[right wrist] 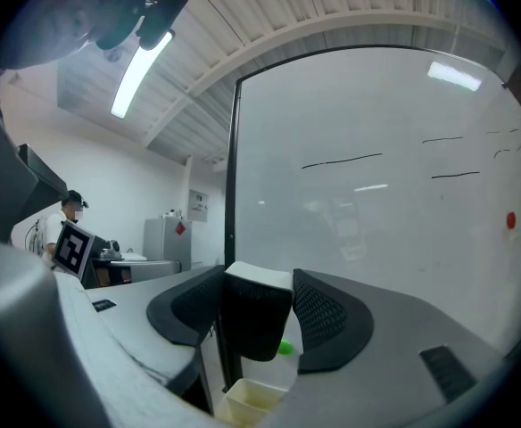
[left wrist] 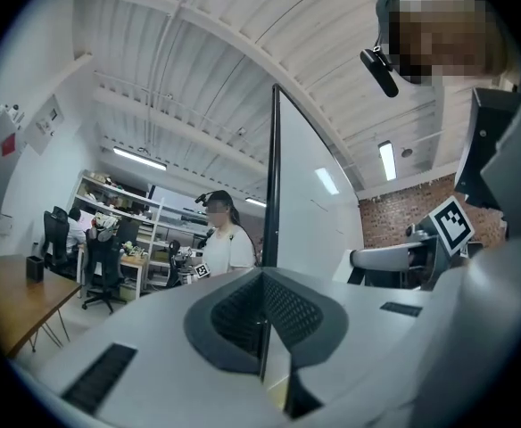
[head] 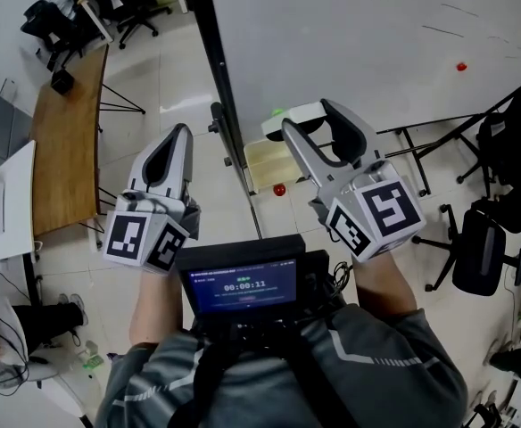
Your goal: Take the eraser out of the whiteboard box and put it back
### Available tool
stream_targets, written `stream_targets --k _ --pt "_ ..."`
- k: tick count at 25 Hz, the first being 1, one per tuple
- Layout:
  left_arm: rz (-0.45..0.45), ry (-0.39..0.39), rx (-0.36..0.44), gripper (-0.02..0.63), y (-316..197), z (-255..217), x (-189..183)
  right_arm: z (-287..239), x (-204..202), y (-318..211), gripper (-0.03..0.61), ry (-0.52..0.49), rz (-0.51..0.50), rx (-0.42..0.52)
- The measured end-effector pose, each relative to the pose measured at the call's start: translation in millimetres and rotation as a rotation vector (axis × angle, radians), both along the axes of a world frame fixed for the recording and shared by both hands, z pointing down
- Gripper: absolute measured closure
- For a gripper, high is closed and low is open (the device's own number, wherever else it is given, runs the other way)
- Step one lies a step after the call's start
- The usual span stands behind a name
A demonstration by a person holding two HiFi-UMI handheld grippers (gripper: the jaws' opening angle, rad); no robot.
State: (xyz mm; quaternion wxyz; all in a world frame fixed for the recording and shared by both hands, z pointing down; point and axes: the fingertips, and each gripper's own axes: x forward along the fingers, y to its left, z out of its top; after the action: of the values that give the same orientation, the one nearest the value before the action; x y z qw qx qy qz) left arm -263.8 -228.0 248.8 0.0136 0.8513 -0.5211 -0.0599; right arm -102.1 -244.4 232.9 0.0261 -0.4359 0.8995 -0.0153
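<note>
My right gripper (head: 306, 119) is shut on the eraser (right wrist: 256, 315), a black block with a white top. It hangs just above the pale yellow whiteboard box (head: 264, 164), which is fixed low by the whiteboard (head: 350, 43). In the right gripper view the box (right wrist: 246, 401) shows open below the jaws, with a small green thing (right wrist: 285, 348) behind the eraser. My left gripper (head: 179, 135) is held to the left of the board's edge. Its jaws are closed together with nothing between them (left wrist: 262, 321).
The whiteboard's black frame post (head: 214, 61) runs down between the two grippers. A red ball (head: 279, 189) lies on the floor by the box. A wooden desk (head: 64, 141) stands at the left and office chairs (head: 475, 248) at the right. A person (left wrist: 220, 239) stands in the distance.
</note>
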Motion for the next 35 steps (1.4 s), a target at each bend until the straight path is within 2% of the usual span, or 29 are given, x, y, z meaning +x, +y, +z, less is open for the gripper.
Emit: stream_targets --k 5,16,22,28,30,35 --pt "-0.017 -0.03 0.008 0.581 6 0 6 2 2 -1 0.307 -0.005 -0.033 -0.007" --pt "-0.154 -0.056 -0.081 0.581 13 34 27 25 31 -19 0.308 -0.03 -0.141 -0.047" --pt "-0.109 -0.046 -0.082 0.581 35 39 2 27 18 1 0.308 -0.014 -0.059 -0.045" --pt "0.011 -0.047 -0.054 0.581 62 34 -28 24 -8 31 0.308 -0.006 0.06 -0.053" --pt "0.04 -0.024 -0.064 0.581 67 37 -37 22 -17 41 0.308 0.004 0.094 -0.051" --pt "0.069 -0.011 -0.066 0.581 72 39 -41 23 -24 56 0.308 0.019 0.111 -0.04"
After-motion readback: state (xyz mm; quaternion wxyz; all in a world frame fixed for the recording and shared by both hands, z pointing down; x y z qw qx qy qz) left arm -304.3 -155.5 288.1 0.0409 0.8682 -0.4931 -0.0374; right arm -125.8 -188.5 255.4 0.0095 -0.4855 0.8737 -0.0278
